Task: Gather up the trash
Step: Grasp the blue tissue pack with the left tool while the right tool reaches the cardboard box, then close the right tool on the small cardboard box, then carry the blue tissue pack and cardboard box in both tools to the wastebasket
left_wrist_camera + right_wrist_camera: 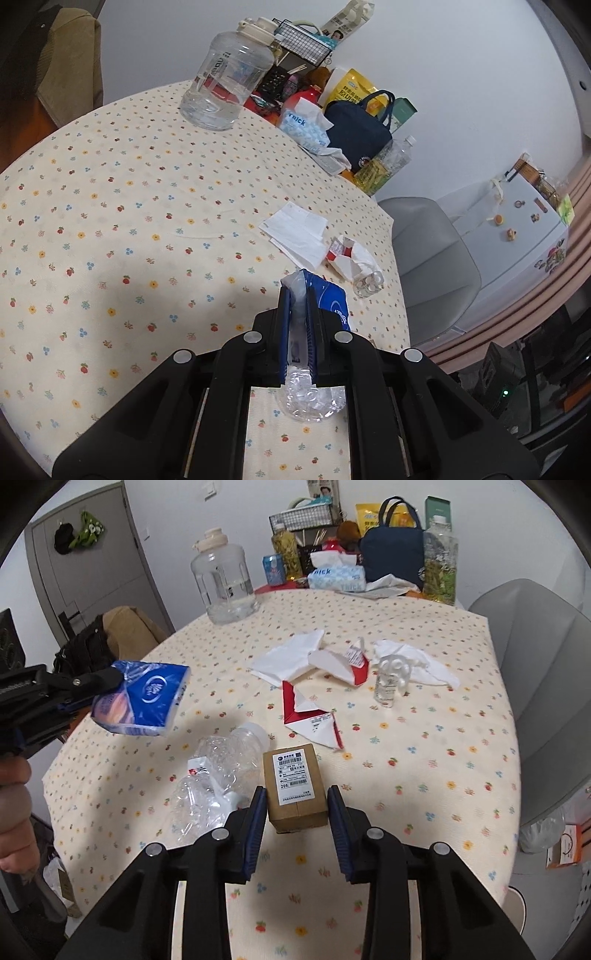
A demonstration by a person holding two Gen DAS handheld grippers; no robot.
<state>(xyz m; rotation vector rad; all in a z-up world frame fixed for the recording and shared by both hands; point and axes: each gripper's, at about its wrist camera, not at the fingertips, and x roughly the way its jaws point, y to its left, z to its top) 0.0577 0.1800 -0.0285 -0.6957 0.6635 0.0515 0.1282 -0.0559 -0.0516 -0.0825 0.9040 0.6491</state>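
Round table [424, 738] wearing a cream floral cloth, grey chair [546, 686] sitting at three o'clock, grey door [92, 565] standing at ten o'clock, plain white wall [461, 74] running behind, white fridge [517, 236] showing at three o'clock in the left view

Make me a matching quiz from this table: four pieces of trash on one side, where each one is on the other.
1 blue tissue pack
2 brown cardboard box
3 crushed clear plastic bottle
4 torn red-and-white carton

A lying left of the box
B held off the table by the left gripper
C between the right gripper fingers
D flat mid-table, beyond the box

1-B, 2-C, 3-A, 4-D
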